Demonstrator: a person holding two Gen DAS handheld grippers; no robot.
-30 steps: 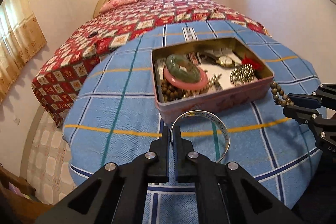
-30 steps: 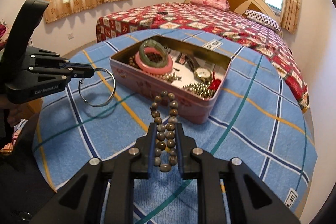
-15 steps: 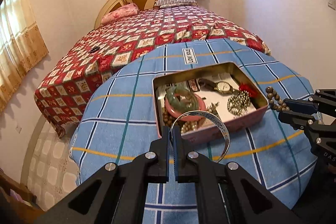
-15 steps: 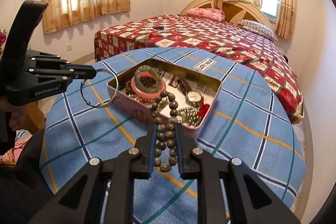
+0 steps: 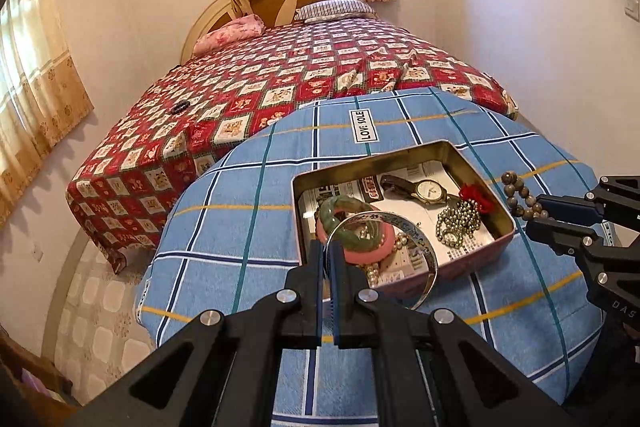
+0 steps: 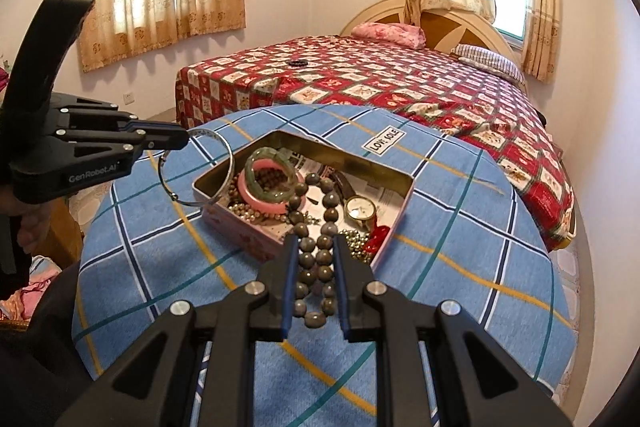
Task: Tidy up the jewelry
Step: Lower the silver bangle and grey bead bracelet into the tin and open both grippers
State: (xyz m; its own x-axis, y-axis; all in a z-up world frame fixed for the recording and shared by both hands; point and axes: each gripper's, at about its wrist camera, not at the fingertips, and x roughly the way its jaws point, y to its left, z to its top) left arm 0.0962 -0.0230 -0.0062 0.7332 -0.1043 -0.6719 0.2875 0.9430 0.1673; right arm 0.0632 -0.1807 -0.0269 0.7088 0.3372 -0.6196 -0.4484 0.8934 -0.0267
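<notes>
A pink tin stands open on the blue checked cloth. It holds a green bangle on a pink one, a watch, silver beads and a red piece. My left gripper is shut on a silver bangle, held in the air over the tin's near left corner. My right gripper is shut on a brown bead bracelet, held above the tin's right end.
The round table carries the blue cloth with a white label. Behind it is a bed with a red patterned cover and pillows. Tiled floor lies left of the table. Curtained windows are on the walls.
Both grippers have risen, holding their pieces: the table and tin look smaller and lower. The silver bangle is now over the tin's corner and the bead bracelet over its right end.
</notes>
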